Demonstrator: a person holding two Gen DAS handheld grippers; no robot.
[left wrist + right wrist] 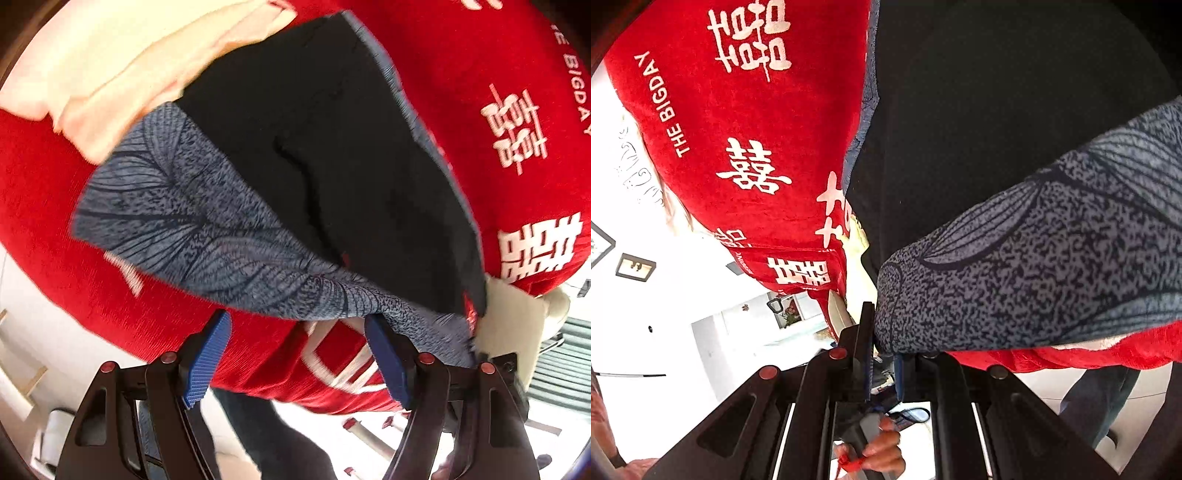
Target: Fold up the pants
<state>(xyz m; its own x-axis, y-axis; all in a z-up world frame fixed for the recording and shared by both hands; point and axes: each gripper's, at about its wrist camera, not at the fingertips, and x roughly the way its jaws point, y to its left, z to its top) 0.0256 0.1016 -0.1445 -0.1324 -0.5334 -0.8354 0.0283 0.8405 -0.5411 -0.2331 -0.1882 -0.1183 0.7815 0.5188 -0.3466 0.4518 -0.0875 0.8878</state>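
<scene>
The pants are black with a grey-blue leaf-print part and lie on a red cloth. My left gripper is open, its blue pads apart at the near edge of the pants; the printed hem drapes by the right pad. In the right wrist view the printed fabric lies folded over the black part. My right gripper is shut on the corner of the printed fabric.
The red cloth has white characters and covers the table. A stack of folded cream cloth lies at the far left. Beyond the table edge are white floor and a person's legs.
</scene>
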